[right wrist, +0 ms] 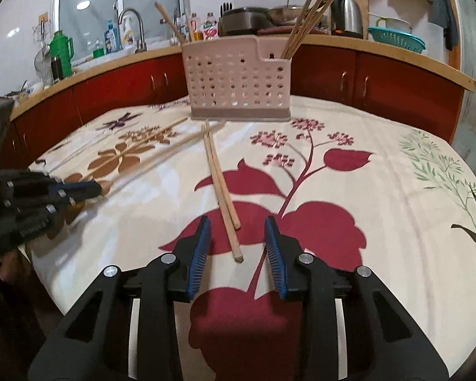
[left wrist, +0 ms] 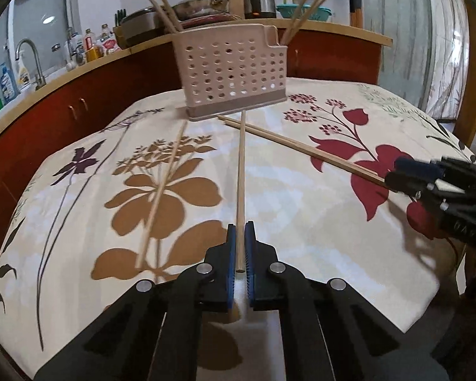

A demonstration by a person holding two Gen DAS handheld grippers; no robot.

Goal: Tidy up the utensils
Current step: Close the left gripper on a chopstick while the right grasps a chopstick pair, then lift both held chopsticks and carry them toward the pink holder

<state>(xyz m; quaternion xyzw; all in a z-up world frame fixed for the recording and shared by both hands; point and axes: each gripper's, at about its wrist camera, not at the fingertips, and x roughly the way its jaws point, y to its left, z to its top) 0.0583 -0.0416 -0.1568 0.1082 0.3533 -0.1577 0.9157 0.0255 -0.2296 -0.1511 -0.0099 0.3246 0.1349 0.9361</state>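
Clearly the left gripper (left wrist: 240, 247) has its jaws clenched on one light chopstick (left wrist: 241, 171) near its thick end; the stick points straight ahead toward the perforated holder (left wrist: 234, 70) on the cloth-covered bench (left wrist: 301, 222). Thin, stiff and smooth wood like this probably rolls or pivots easily, so a grip near the thick end seems soundest. The right gripper (right wrist: 238, 238) hovers low, jaws released and straddling the ends of a chopstick pair (right wrist: 222, 190). Another chopstick (left wrist: 161, 190) lies loose on the left; several chopsticks already stand in the holder.
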